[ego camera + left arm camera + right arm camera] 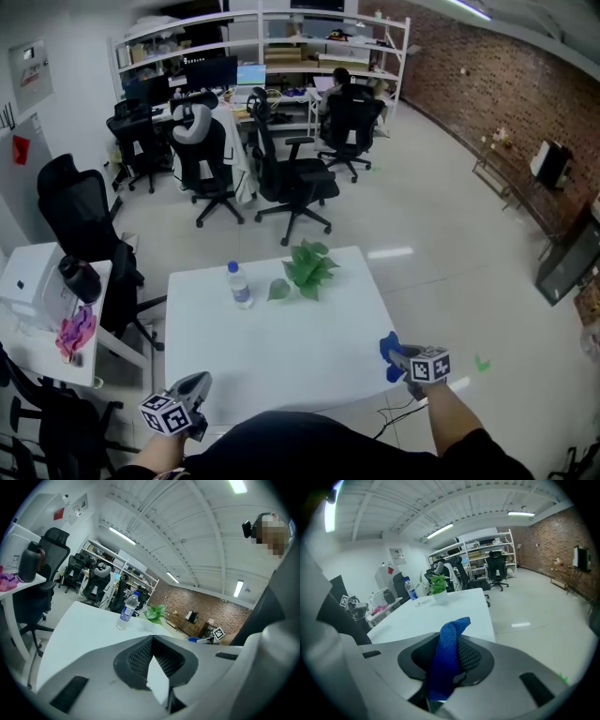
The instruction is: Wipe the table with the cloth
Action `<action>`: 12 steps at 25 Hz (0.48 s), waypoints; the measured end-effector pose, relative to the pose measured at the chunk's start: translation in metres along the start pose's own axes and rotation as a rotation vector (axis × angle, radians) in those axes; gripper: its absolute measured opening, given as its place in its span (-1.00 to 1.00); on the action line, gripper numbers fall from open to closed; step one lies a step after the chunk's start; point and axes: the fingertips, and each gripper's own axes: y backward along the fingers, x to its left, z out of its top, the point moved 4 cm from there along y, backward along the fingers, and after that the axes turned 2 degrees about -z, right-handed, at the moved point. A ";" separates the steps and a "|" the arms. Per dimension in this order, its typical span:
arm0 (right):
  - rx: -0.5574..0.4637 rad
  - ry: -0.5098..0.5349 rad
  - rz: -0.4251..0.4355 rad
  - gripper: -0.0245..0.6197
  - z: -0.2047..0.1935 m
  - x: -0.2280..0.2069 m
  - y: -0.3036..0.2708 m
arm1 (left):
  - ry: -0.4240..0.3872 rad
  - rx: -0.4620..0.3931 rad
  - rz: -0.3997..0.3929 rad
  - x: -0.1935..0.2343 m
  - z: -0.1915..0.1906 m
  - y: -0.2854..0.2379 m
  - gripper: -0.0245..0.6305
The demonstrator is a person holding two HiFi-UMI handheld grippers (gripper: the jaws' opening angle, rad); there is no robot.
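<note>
Left gripper point(194, 386): jaws together, nothing held; positioned off the table's near-left corner.
Table point(281, 347): water bottle point(239, 285) and potted plant point(307, 267) noted at the far side.
Right gripper point(398, 361): clamped on the blue cloth point(391, 354), at the right edge.
Progress: wiping judged not yet begun.

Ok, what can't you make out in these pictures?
Near edge of the table: head view, hidden by the person's body.
Lower end of the cloth: right gripper view, buried between the fingers.
Whether the cloth touches the table: head view, too small to tell.
Label on the bottle: all views, too small to read.
</note>
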 end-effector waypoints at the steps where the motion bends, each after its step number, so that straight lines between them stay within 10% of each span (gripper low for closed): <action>1: 0.024 0.000 -0.031 -0.63 -0.007 -0.011 -0.003 | -0.001 0.007 -0.001 -0.002 0.000 -0.002 -0.94; 12: 0.156 -0.080 -0.138 -0.28 -0.066 -0.050 -0.039 | -0.033 0.073 -0.015 -0.024 0.004 -0.020 -0.94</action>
